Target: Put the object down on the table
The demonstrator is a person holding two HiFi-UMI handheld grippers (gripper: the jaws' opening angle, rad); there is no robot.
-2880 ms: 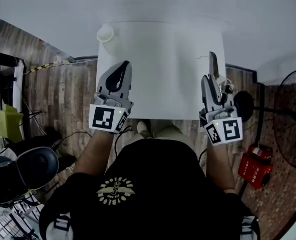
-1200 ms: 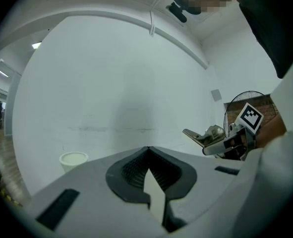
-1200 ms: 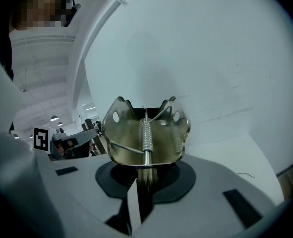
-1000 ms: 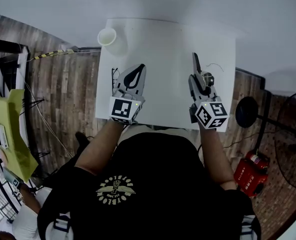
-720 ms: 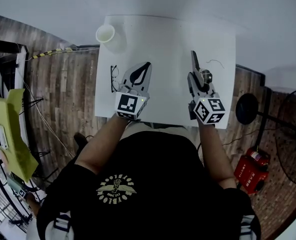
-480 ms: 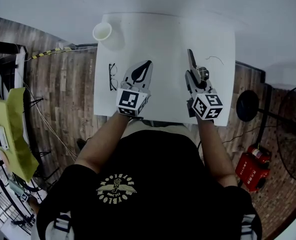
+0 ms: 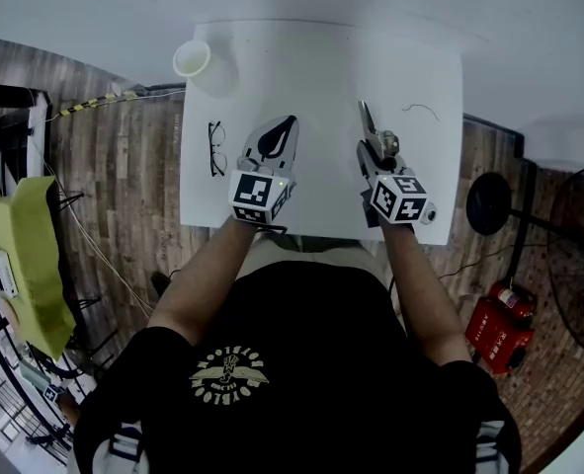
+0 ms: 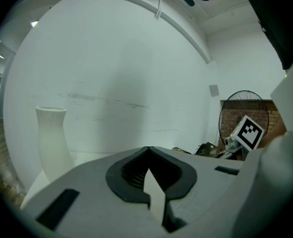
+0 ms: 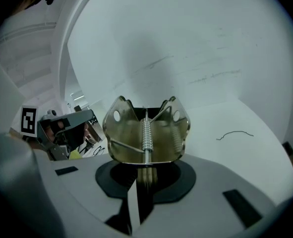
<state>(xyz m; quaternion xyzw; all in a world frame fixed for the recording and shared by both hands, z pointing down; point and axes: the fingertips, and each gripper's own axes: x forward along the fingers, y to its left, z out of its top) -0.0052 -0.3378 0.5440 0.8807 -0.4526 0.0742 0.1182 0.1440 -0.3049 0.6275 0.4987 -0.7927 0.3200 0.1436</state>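
Observation:
My right gripper hangs over the right part of the white table, shut on a brass-coloured metal spring clip. In the right gripper view the clip stands up from between the jaws of that gripper, its coil spring and two winged handles facing the camera. My left gripper hovers over the table's middle left, its jaws shut together with nothing between them; the left gripper view shows the same closed tips.
A white vase stands at the table's far left corner. A pair of glasses lies near the left edge and a thin wire at the far right. A fan and a red object stand on the wooden floor.
Both grippers have come forward from the near edge to over the table. The glasses have come into view at the left. The clip stays clamped in the right gripper.

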